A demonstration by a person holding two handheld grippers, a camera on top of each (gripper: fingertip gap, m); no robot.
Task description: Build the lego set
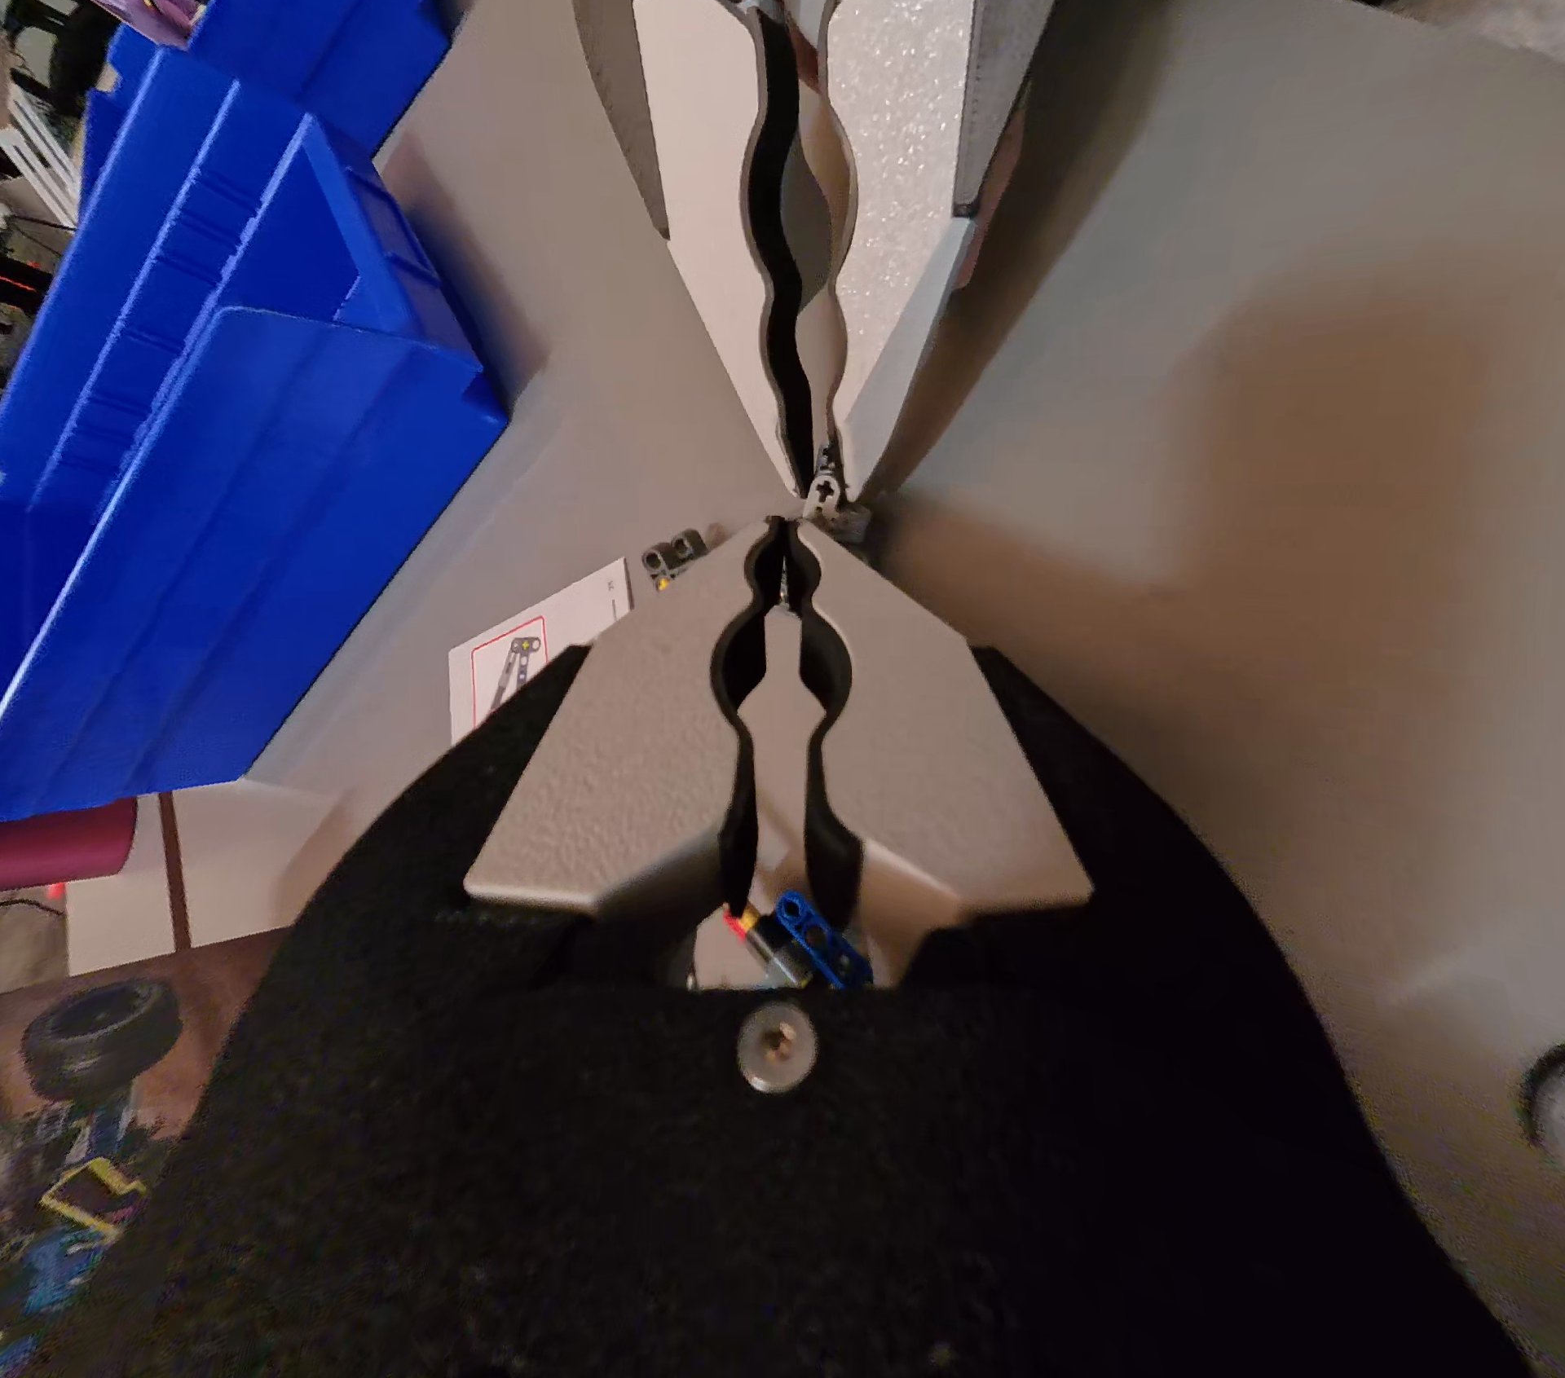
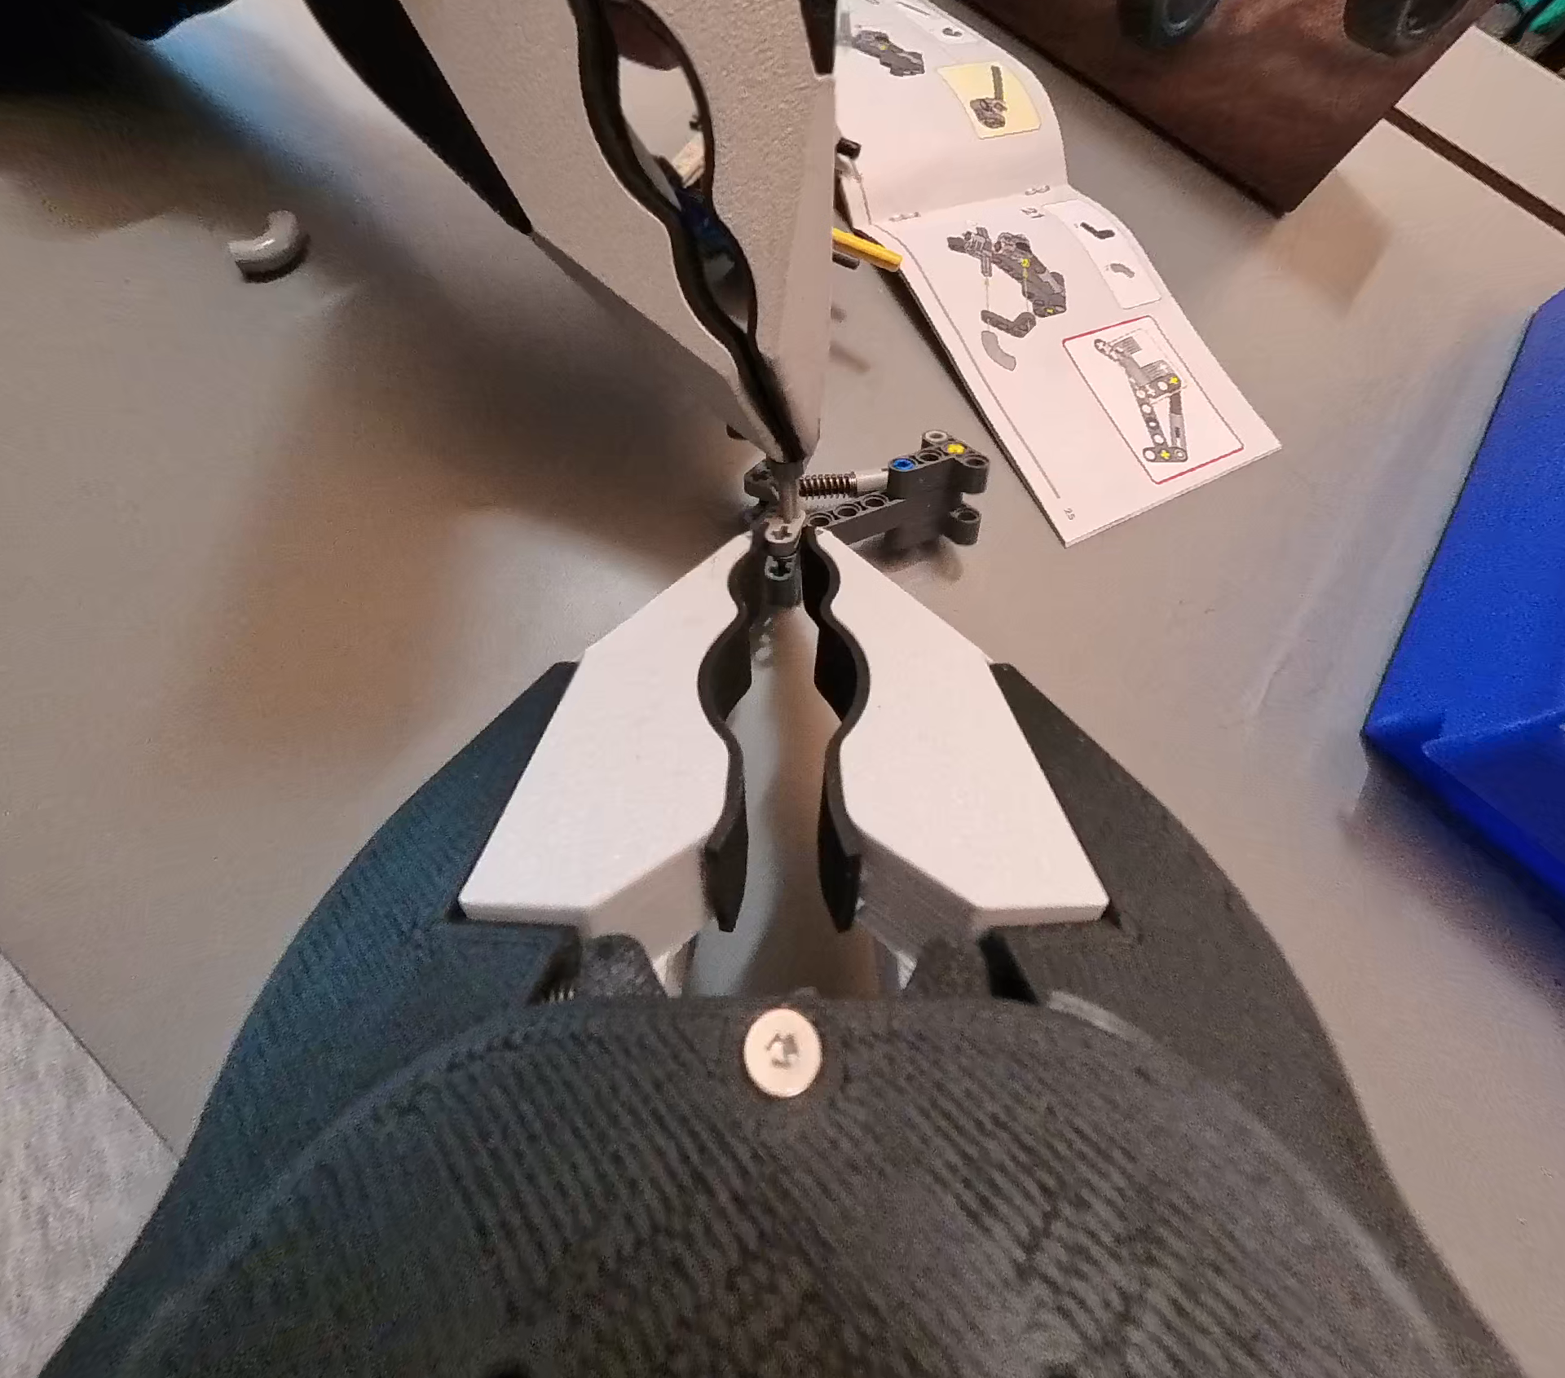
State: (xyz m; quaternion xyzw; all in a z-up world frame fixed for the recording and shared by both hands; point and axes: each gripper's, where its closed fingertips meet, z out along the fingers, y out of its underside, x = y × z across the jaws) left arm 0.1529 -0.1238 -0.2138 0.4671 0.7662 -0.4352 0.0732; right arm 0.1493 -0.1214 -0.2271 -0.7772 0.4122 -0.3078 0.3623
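Observation:
My left gripper [image 1: 781, 535] is shut on a thin grey axle [image 2: 788, 491]; in the right wrist view it [image 2: 783, 454] comes down from above. My right gripper [image 2: 783, 558] is shut on a small grey connector [image 2: 779, 548] with a cross hole, and in the left wrist view it [image 1: 823, 469] holds the connector [image 1: 826, 495] tip to tip against my left gripper. The axle's end meets the connector. A dark grey beam assembly [image 2: 910, 499] with a spring shock lies on the table just behind; part of it also shows in the left wrist view [image 1: 673, 550].
An open instruction booklet [image 2: 1075, 355] lies at the right, with the set's box [image 2: 1228, 0] behind it. Blue bins stand at the left [image 1: 212, 406] and at the right [image 2: 1490, 601]. A curved grey piece [image 2: 267, 245] and a yellow axle [image 2: 865, 249] lie on the grey table [image 2: 339, 533]. The tips of both grippers are at nearly the same place.

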